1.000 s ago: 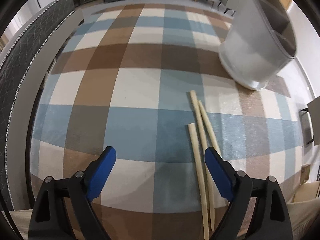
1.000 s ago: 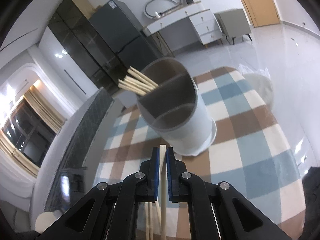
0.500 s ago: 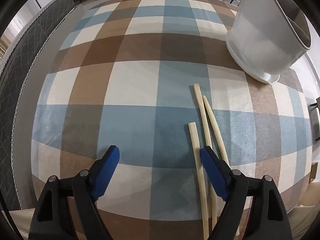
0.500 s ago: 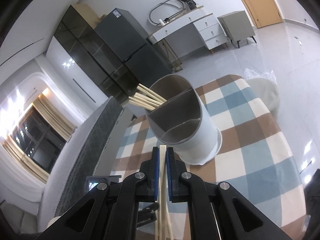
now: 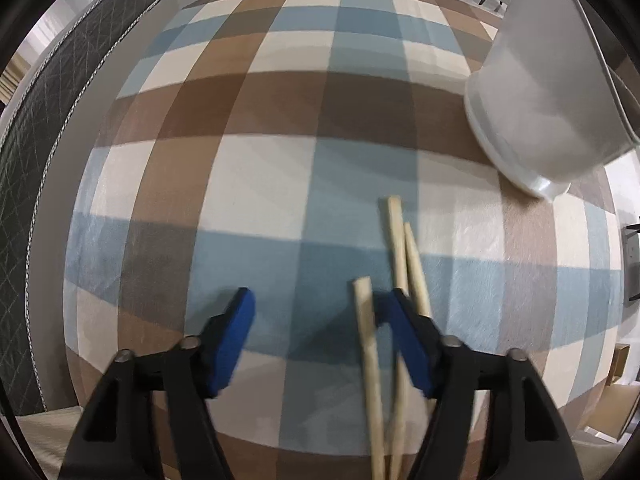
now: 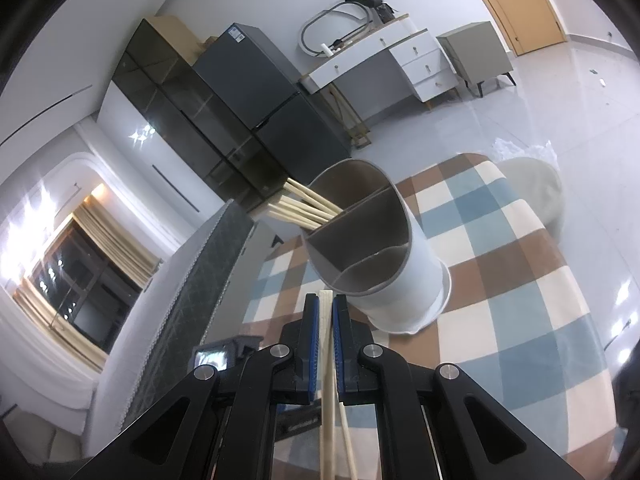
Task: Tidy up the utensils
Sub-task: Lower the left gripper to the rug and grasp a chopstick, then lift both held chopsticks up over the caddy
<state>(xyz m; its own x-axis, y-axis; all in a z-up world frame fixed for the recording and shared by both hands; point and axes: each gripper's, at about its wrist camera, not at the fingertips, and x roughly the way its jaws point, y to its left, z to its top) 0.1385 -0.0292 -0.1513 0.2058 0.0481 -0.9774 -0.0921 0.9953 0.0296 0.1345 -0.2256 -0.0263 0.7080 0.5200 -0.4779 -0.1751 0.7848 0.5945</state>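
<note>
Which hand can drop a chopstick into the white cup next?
Probably the right. Its gripper is shut on a chopstick just before the cup. The left gripper grips nothing.

Covered by a checked cloth [image 5: 280,184] in blue, brown and cream squares. Standing on it, a white utensil holder [image 5: 532,120], more chopsticks sticking out of its far compartment. Just in front of the holder, near its base, three loose chopsticks [image 5: 398,240] lying flat, two of them crossing.
</note>
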